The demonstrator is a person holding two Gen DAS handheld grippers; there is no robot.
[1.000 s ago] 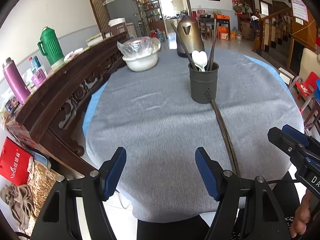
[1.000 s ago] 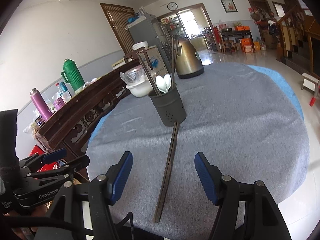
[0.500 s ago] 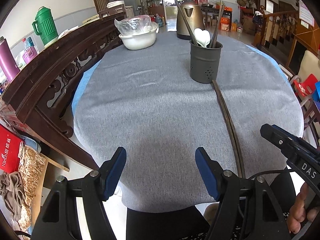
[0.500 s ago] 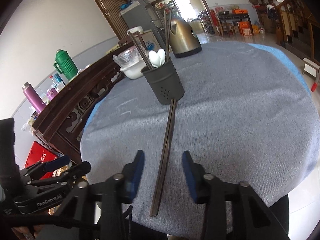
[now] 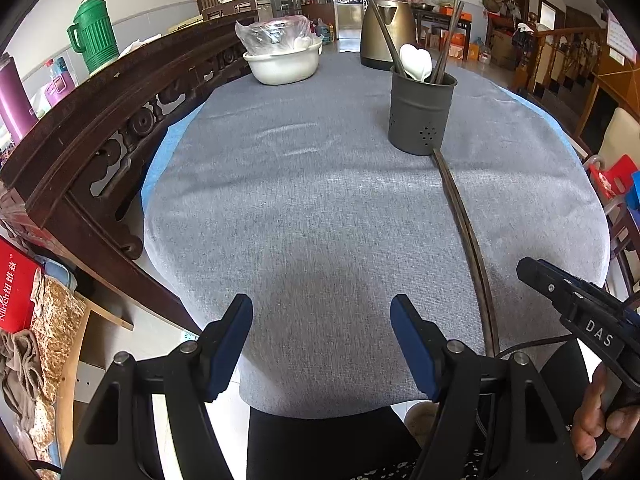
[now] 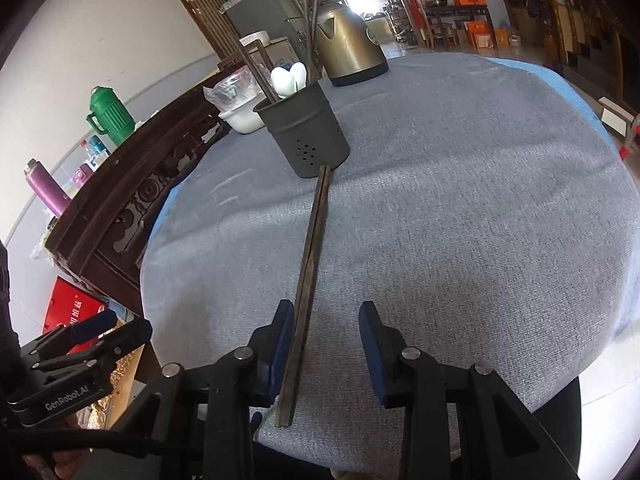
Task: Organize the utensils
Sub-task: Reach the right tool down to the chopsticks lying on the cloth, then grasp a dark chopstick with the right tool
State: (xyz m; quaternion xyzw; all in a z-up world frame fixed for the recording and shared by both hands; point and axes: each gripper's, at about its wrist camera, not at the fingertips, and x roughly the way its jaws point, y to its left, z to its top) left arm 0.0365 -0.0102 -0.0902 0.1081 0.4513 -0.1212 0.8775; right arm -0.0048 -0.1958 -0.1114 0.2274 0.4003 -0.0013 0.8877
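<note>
We see the pair of long dark wooden chopsticks point(image 6: 310, 264) lying flat on the grey tablecloth point(image 6: 460, 220), pointing away to the dark perforated metal utensil holder point(image 6: 308, 136), its near end between our parted right gripper point(image 6: 326, 344), while our left gripper point(image 5: 322, 344) gapes empty, well aside.

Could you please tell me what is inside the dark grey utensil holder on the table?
The utensil holder holds two white spoons and several dark chopsticks leaning against its rim. Only their upper parts show; the wall hides their lower ends and anything shorter inside.
</note>
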